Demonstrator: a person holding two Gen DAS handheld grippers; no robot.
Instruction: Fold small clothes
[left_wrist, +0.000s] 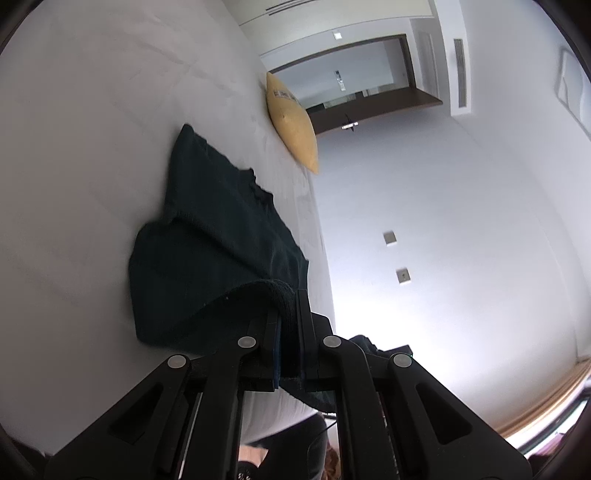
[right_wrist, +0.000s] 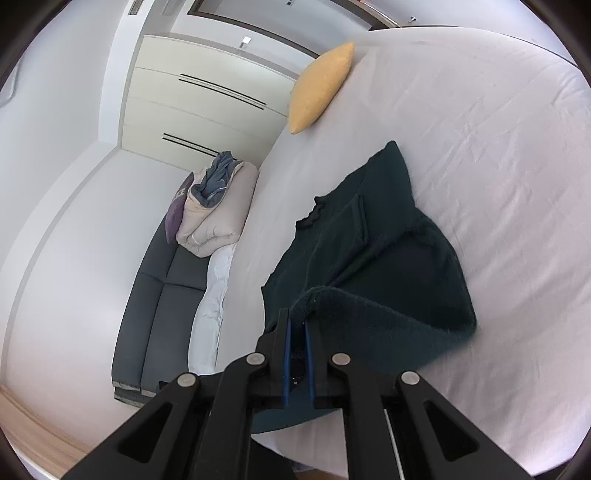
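A dark green knit garment (left_wrist: 207, 236) lies on the white bed sheet (left_wrist: 92, 129), its far part flat and its near edge lifted. My left gripper (left_wrist: 290, 299) is shut on one corner of that near edge. In the right wrist view the same garment (right_wrist: 369, 251) spreads away from me, neckline toward the far left. My right gripper (right_wrist: 298, 325) is shut on the other near corner, with the hem curling up over the fingertips. The cloth between the two corners sags toward the sheet (right_wrist: 480, 129).
A yellow pillow (left_wrist: 293, 122) lies at the far edge of the bed, also in the right wrist view (right_wrist: 321, 86). Beside the bed stands a grey sofa (right_wrist: 155, 295) with a folded beige duvet (right_wrist: 218, 206) and a purple cushion. White wardrobe doors stand behind.
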